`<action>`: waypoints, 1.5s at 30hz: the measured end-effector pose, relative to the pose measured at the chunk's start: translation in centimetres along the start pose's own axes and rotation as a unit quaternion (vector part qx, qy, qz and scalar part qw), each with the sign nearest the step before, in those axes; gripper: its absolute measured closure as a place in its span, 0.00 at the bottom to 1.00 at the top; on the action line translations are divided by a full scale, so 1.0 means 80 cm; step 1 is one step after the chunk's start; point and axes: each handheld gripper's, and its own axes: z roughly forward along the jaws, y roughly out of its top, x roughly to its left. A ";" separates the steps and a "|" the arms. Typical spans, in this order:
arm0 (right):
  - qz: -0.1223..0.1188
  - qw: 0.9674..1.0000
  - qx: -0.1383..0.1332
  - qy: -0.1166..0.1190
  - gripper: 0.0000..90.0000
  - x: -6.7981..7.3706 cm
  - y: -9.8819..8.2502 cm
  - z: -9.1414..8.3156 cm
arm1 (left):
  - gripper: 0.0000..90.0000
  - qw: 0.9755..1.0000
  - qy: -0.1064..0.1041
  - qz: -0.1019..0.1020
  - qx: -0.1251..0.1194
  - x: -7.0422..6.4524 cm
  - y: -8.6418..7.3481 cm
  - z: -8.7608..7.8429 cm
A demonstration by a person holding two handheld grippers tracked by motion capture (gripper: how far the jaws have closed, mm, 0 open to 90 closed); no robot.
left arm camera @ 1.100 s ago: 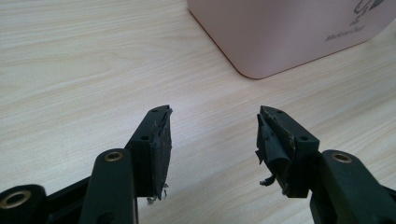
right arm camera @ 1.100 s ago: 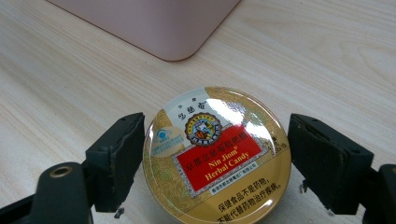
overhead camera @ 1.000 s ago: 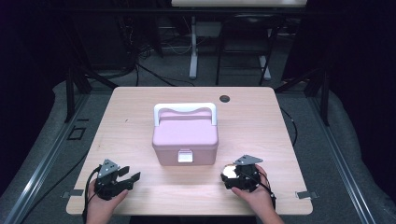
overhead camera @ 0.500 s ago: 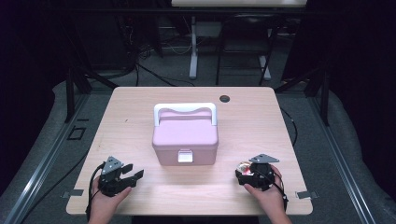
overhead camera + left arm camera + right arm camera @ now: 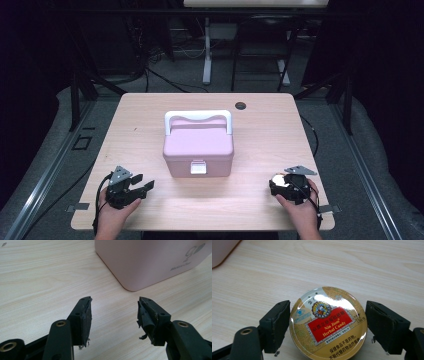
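A pink lidded box [image 5: 198, 145] with a white handle and a white front latch stands shut at the middle of the wooden table [image 5: 280, 130]. My right gripper [image 5: 281, 186] is near the front right edge, shut on a round gold candy tin [image 5: 279, 181]. In the right gripper view its jaws press both sides of the tin [image 5: 328, 322], whose red label faces up. My left gripper [image 5: 144, 187] rests at the front left, open and holding nothing. In the left gripper view it [image 5: 113, 307] points at the box's near corner [image 5: 150, 260].
A dark round cable hole [image 5: 240, 105] sits in the table near its back edge. A corner of the pink box [image 5: 219, 250] is to the upper left in the right gripper view. Bare wood lies on both sides of the box.
My right gripper has carried the tin to the right, away from the box's front. The left gripper has stayed about where it was.
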 end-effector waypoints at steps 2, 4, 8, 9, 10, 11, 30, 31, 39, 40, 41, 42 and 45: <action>0.008 1.000 0.001 -0.005 0.23 -0.006 -0.001 -0.001 | 0.50 1.000 -0.001 -0.001 0.002 0.001 0.001 -0.001; 0.010 1.000 0.001 -0.007 0.23 -0.009 -0.002 -0.002 | 0.50 1.000 0.000 0.000 0.002 0.001 0.001 -0.001; 0.012 1.000 0.002 -0.009 0.23 -0.011 -0.002 -0.003 | 0.50 1.000 0.003 0.001 -0.001 0.001 0.001 0.000; 0.012 1.000 0.002 -0.009 0.23 -0.011 -0.002 -0.003 | 0.50 1.000 0.003 0.001 -0.001 0.001 0.001 0.000; 0.012 1.000 0.002 -0.009 0.23 -0.011 -0.002 -0.003 | 0.50 1.000 0.003 0.002 -0.001 0.002 0.001 0.000; 0.012 1.000 0.002 -0.009 0.23 -0.011 -0.002 -0.003 | 0.50 1.000 0.003 0.002 -0.001 0.002 0.001 0.000; -0.019 0.998 -0.054 0.024 0.30 0.020 0.025 -0.022 | 0.50 0.999 -0.021 -0.022 -0.027 0.006 0.016 0.011; -0.013 0.997 -0.061 0.033 0.33 0.022 0.029 -0.022 | 0.50 0.999 -0.018 -0.021 -0.025 0.006 0.019 0.012; -0.028 0.993 -0.085 0.074 0.50 0.049 0.061 0.002 | 0.61 0.999 -0.009 -0.021 -0.027 0.008 0.043 0.028; -0.029 0.993 -0.084 0.078 0.54 0.052 0.065 0.007 | 0.61 0.999 -0.007 -0.018 -0.026 0.008 0.046 0.031; -0.025 0.992 -0.083 0.094 0.57 0.058 0.071 0.016 | 0.65 0.999 -0.009 -0.022 -0.031 0.009 0.049 0.037; -0.025 0.992 -0.081 0.093 0.58 0.062 0.074 0.020 | 0.66 0.999 -0.013 -0.027 -0.033 0.010 0.050 0.039; -0.028 0.992 -0.085 0.088 0.62 0.070 0.078 0.026 | 0.71 0.998 -0.022 -0.036 -0.038 0.011 0.053 0.044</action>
